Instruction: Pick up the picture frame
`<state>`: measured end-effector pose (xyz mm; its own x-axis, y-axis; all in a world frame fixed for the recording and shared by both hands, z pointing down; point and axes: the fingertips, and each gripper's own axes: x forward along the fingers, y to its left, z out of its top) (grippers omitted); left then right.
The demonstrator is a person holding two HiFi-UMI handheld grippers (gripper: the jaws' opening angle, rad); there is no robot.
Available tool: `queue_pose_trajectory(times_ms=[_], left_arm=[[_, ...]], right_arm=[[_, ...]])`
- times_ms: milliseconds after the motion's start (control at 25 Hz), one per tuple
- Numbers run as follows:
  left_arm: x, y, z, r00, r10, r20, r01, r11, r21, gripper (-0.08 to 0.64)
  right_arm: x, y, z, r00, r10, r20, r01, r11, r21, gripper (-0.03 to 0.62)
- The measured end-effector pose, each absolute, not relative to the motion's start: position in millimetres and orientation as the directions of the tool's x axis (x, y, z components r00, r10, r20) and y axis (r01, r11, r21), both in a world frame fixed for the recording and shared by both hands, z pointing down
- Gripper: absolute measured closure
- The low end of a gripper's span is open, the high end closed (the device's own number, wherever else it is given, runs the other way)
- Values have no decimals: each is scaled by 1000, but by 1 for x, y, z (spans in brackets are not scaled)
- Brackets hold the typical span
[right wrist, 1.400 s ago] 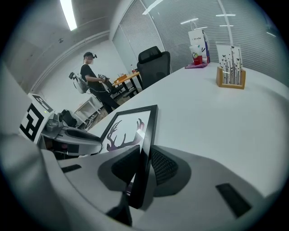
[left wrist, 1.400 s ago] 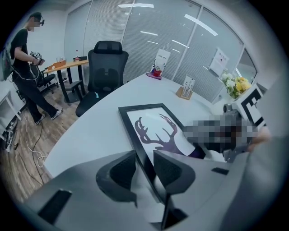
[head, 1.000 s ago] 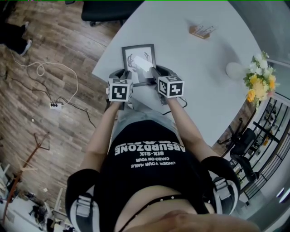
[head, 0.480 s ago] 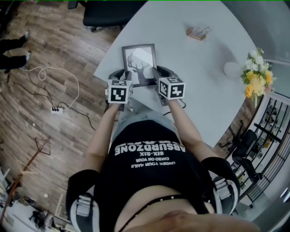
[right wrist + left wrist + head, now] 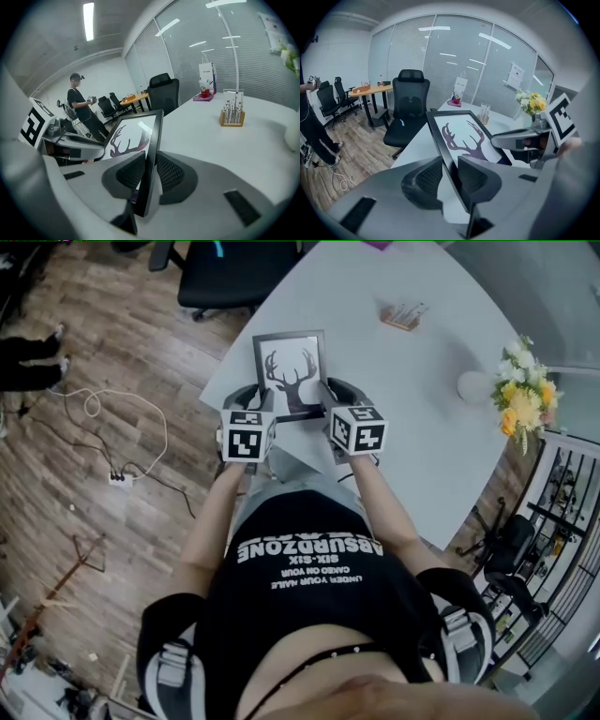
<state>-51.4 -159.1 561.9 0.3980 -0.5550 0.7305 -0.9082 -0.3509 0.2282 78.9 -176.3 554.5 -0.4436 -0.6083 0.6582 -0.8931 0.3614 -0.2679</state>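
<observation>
A black picture frame [image 5: 292,368] with a dark antler print on white is held tilted above the white table [image 5: 412,399]. My left gripper [image 5: 259,409] is shut on its left edge, and my right gripper [image 5: 325,404] is shut on its right edge. In the left gripper view the frame [image 5: 459,140] runs between the jaws, and the left gripper [image 5: 449,176] presses its pads on the black border. In the right gripper view the frame [image 5: 140,136] stands edge-on inside the right gripper [image 5: 149,171], pads on both sides.
A wooden card holder [image 5: 403,314] and a white vase with flowers [image 5: 520,399] stand further back on the table. A black office chair [image 5: 230,268] is beyond the table's far edge. A cable and power strip [image 5: 117,479] lie on the wood floor at left.
Both grippers have risen together with the frame in them. The frame has lifted off the table and tilted up, and the glare on its glass has gone, so the antler print shows whole.
</observation>
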Motion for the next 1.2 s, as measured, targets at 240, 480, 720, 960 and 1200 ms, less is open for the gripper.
queue_pose_trajectory(times_ms=[240,480,720,960,1200], left_arm=[[-53,-152,538,407,-591,696,-903,-373,212,448],[-52,-144,510,412,-642,646,-903,-385,192,449],[-47,-130,481,419,-686,594,-899,-403,168,451],[-42,-107,466,427,-706,565,-896,-416,158,451],[-39,-82,456,433,-721,541,-892,-428,143,451]], right_arm=[[77,-167,530,-440,-656,612,-896,363,-256,505],[79,-155,502,-435,-706,559,-900,361,-245,505],[85,-139,473,-412,-751,515,-911,358,-207,508],[91,-116,456,-407,-771,490,-913,355,-200,508],[95,-90,444,-406,-789,461,-914,349,-207,508]])
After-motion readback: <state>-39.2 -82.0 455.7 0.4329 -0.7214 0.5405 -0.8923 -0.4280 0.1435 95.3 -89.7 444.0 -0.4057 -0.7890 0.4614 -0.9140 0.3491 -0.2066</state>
